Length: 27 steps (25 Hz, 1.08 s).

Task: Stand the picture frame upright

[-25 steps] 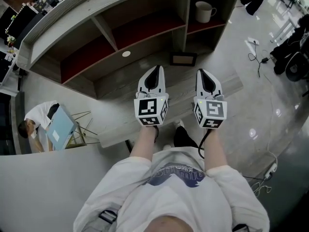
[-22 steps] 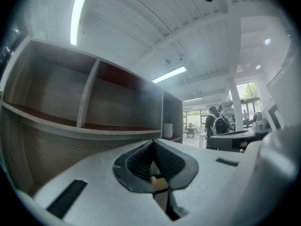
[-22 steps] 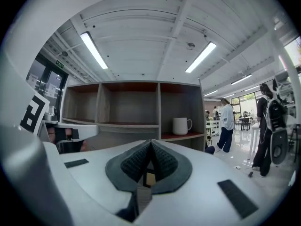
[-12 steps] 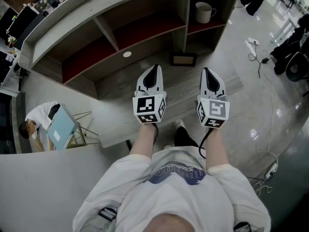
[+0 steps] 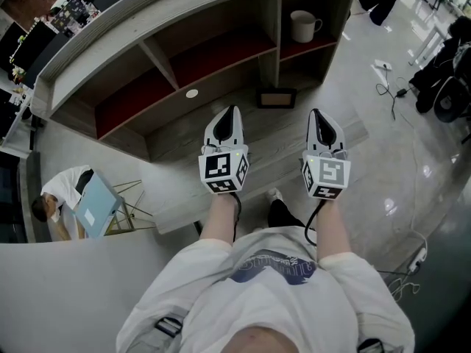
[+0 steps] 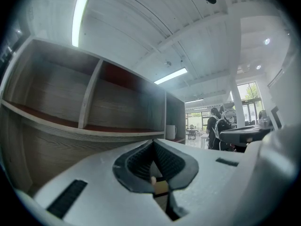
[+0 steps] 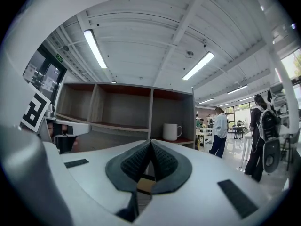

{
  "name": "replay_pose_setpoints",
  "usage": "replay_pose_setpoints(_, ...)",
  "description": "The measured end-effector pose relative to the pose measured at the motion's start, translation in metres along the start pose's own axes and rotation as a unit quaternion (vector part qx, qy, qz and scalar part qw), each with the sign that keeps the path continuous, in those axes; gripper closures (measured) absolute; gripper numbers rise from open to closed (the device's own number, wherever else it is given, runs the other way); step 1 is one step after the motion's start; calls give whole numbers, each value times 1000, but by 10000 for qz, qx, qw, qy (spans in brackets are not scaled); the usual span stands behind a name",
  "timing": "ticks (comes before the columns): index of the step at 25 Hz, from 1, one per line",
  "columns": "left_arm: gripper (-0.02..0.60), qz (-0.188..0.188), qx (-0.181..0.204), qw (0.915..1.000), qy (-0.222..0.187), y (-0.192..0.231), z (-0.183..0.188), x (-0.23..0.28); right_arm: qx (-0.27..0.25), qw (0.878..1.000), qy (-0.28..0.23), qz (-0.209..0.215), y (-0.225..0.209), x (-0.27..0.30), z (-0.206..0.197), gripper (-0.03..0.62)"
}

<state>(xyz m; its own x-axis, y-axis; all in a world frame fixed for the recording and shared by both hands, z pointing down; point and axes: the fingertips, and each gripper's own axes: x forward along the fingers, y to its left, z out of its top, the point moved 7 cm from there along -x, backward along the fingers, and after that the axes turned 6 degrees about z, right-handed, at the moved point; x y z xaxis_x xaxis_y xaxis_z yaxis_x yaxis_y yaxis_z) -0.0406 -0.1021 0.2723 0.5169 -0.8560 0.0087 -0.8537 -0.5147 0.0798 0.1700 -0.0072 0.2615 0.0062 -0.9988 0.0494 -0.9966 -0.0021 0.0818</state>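
A small dark picture frame (image 5: 277,98) lies flat on the grey wooden counter (image 5: 184,142), in front of the shelf unit. Both grippers hover above the counter, nearer to me than the frame. My left gripper (image 5: 231,112) is shut with nothing in it, to the frame's left. My right gripper (image 5: 318,115) is shut and empty too, to the frame's right. A sliver of the frame (image 7: 145,183) shows between the shut jaws in the right gripper view, and a similar sliver of the frame (image 6: 160,187) in the left gripper view.
A wooden shelf unit (image 5: 162,50) with red-lined compartments stands behind the counter. A white mug (image 5: 303,25) sits in its right compartment; the mug (image 7: 172,131) also shows in the right gripper view. A small white disc (image 5: 191,93) lies on the counter. A person (image 5: 59,197) crouches at left.
Both grippers have drifted slightly apart and a little toward me, staying shut. The head view has shifted, so the shelf and frame sit lower in the picture.
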Motion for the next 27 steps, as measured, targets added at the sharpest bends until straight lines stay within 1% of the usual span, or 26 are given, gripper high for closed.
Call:
replay_pose_setpoints(5, 574, 21, -18, 10000, 1, -2, -1, 2, -65, 9999, 74, -138, -4, 0, -2, 597)
replay_pose_setpoints(12, 574, 51, -90, 9999, 11, 1, 1, 3, -47, 9999, 73, -107, -4, 3, -4, 597)
replay_pose_setpoints(19, 574, 34, -4, 10000, -24, 2, 3, 5, -73, 9999, 53, -132, -5, 5, -3, 597)
replay_pose_setpoints(23, 574, 9, -106, 9999, -44, 3, 4, 7, -79, 9998, 79, -164, -6, 6, -5, 597)
replay_pose_setpoints(27, 574, -16, -115, 9999, -32, 2, 4, 9, -67, 9997, 129, -184, -7, 7, -8, 597)
